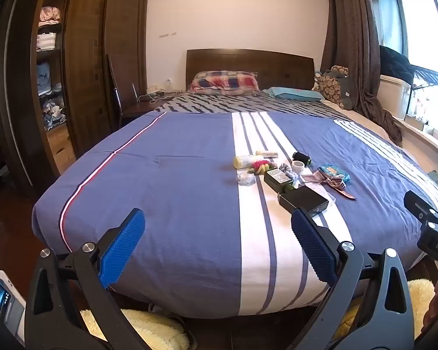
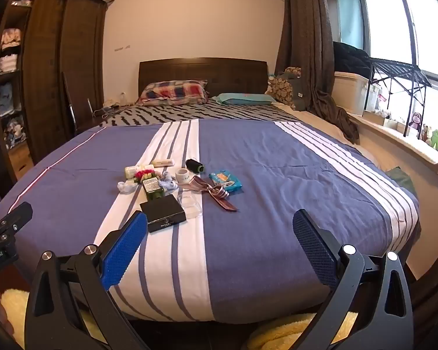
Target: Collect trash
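A cluster of small items lies on the blue and white striped bedspread [image 1: 175, 192]: a black box [image 1: 303, 201] [image 2: 163, 214], a green bottle [image 2: 152, 189], a striped ribbon [image 2: 216, 194] [image 1: 333, 182], a blue wipes pack [image 2: 226, 180] [image 1: 334, 173], a black thread spool [image 2: 195, 165], a white tape roll [image 2: 183, 175], a clear plastic lid [image 2: 191, 202] and a cream bottle [image 1: 245, 161]. My left gripper [image 1: 217, 245] is open and empty at the foot of the bed, short of the cluster. My right gripper [image 2: 219, 246] is open and empty too, beside it.
A dark wardrobe [image 1: 81, 67] with open shelves stands left. Pillows [image 1: 224, 81] and the headboard are at the far end. A curtain [image 2: 309, 58], window sill with boxes and toys are right. Yellow fluffy fabric [image 1: 149, 329] lies below the bed's foot.
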`<state>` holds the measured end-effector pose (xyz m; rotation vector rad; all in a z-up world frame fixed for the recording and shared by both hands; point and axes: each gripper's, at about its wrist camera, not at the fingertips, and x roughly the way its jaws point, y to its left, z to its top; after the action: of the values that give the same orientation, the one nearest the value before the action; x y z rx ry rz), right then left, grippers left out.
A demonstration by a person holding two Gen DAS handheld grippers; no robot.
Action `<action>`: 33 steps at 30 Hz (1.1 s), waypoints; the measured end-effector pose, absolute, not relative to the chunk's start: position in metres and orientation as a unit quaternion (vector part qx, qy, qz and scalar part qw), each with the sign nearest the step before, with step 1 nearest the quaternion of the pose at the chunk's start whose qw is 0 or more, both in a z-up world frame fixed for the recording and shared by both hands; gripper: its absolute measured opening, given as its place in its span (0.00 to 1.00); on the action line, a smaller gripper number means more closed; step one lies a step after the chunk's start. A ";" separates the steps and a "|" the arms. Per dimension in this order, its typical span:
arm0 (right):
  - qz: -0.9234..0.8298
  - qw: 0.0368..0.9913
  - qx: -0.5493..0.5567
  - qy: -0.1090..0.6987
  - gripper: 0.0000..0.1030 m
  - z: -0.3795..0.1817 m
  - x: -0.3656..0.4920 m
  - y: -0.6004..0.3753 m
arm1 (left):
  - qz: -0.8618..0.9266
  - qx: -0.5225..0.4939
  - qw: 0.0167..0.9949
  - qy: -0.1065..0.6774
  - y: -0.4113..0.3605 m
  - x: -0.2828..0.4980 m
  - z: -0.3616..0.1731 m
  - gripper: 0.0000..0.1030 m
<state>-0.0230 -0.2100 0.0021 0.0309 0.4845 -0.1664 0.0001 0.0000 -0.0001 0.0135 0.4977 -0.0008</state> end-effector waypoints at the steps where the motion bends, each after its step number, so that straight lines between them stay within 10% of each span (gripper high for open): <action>1: -0.082 0.968 0.015 0.238 0.97 0.002 -0.023 -0.210 | -0.001 0.006 0.969 0.245 0.000 0.000 0.000 0.92; 33: -0.067 0.971 0.031 0.226 0.97 0.008 -0.029 -0.210 | -0.004 0.001 0.973 0.232 0.001 -0.008 0.006 0.92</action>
<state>-0.0289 -0.2098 0.0076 0.0636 0.4559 -0.1345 -0.0083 0.0012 0.0057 0.0018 0.4680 -0.0090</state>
